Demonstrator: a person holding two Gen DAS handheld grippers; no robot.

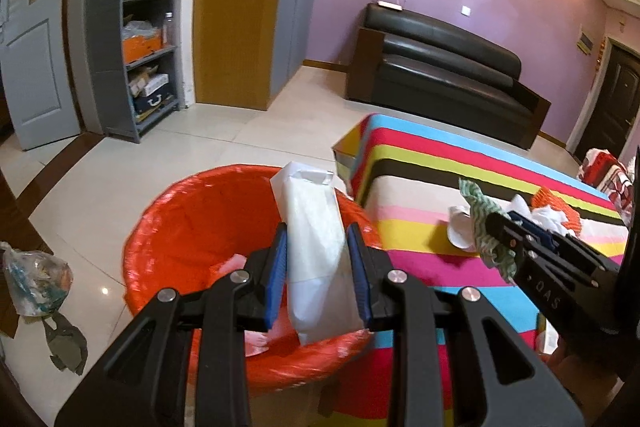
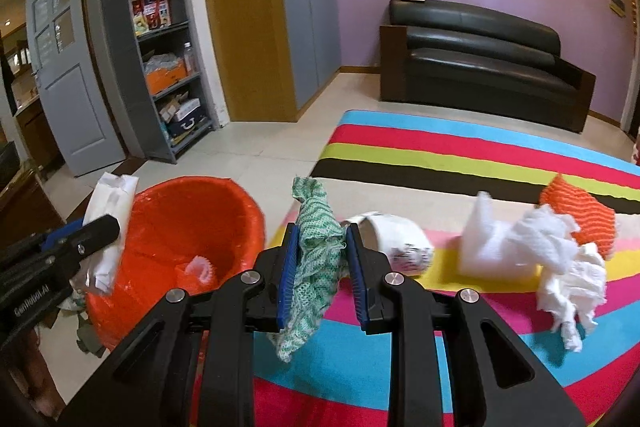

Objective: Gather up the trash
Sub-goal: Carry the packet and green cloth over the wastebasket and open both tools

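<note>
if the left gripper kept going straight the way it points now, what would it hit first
Most likely the orange-lined trash bin: the left gripper, shut on a white packet, points down into its open mouth. Depth is hard to judge through the fisheye.

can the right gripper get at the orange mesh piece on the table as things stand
Probably not yet. The right gripper is shut on the green-and-white cloth, so its jaws are full. The orange mesh piece lies uncovered beyond the white tissue pile, otherwise unblocked.
</note>
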